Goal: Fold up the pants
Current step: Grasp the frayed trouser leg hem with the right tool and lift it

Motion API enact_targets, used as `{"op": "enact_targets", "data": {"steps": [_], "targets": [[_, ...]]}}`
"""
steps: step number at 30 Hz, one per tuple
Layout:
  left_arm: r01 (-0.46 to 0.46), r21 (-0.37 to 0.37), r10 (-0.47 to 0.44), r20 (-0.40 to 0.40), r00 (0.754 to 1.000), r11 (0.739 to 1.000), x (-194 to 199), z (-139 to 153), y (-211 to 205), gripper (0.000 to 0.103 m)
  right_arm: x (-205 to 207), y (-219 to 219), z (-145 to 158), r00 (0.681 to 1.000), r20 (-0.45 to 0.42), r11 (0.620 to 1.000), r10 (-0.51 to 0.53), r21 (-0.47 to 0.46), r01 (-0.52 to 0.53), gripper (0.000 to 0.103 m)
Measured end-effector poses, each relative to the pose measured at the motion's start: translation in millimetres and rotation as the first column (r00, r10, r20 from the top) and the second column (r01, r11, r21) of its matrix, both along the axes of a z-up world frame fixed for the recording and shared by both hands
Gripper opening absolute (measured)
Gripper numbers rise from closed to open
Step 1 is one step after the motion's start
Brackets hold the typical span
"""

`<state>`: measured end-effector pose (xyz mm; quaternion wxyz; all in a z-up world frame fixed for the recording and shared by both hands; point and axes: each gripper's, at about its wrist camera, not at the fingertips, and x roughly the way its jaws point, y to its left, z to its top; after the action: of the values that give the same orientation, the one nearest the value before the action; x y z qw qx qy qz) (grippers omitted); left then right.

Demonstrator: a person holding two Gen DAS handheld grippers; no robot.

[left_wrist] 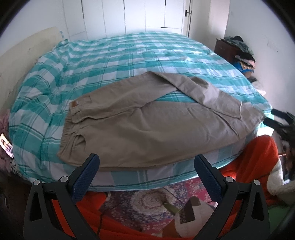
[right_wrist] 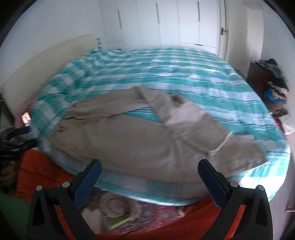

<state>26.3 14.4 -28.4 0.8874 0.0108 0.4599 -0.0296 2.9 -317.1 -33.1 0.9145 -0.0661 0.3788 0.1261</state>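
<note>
Beige pants (left_wrist: pixel 147 125) lie on the near side of the bed (left_wrist: pixel 110 61), waistband to the left, legs to the right. The far leg (left_wrist: pixel 202 88) is folded over at an angle and crosses the near leg, leaving a gap of sheet between them. My left gripper (left_wrist: pixel 146 162) hangs open just off the bed's near edge, below the waist end, holding nothing. In the right wrist view the same pants (right_wrist: pixel 147 140) look blurred. My right gripper (right_wrist: pixel 149 168) is open too, off the near edge below the legs. The other gripper (right_wrist: pixel 16 136) shows at the far left.
The bed has a teal and white checked sheet (right_wrist: pixel 166 73). White wardrobe doors (left_wrist: pixel 147 14) stand behind it. A dark cabinet with piled clothes (left_wrist: pixel 237 49) is at the right. A phone (left_wrist: pixel 6 145) lies at the left edge. Orange cloth (left_wrist: pixel 258 158) and a patterned rug (left_wrist: pixel 147 203) lie below.
</note>
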Motion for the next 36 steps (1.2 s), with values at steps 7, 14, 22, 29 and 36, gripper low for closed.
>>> {"op": "enact_targets", "data": {"steps": [7, 14, 22, 29, 36], "targets": [[0.000, 0.006, 0.000, -0.011, 1.000, 1.000, 2, -1, -4, 0.102, 89, -25, -63, 0.995, -0.080, 0.945, 0.056, -0.318, -0.079, 0.091], [-0.027, -0.017, 0.026, -0.055, 0.998, 0.999, 12, -9, -2, 0.102, 148, -75, -120, 0.972, -0.224, 0.883, 0.066, -0.440, -0.162, 0.068], [-0.018, -0.021, 0.015, -0.132, 0.991, 1.000, 28, -26, -14, 0.102, 178, -69, -143, 0.950, -0.266, 0.826, 0.163, -0.490, -0.279, 0.006], [-0.047, -0.035, 0.040, -0.188, 0.981, 0.998, 49, -44, -9, 0.102, 179, -65, -16, 0.982, -0.036, 0.879, 0.184, -0.441, -0.181, 0.004], [-0.059, -0.087, 0.042, -0.191, 0.981, 0.994, 56, -40, -9, 0.102, 340, -118, 145, 0.989, 0.141, 0.958, -0.039, -0.275, 0.077, 0.004]]}}
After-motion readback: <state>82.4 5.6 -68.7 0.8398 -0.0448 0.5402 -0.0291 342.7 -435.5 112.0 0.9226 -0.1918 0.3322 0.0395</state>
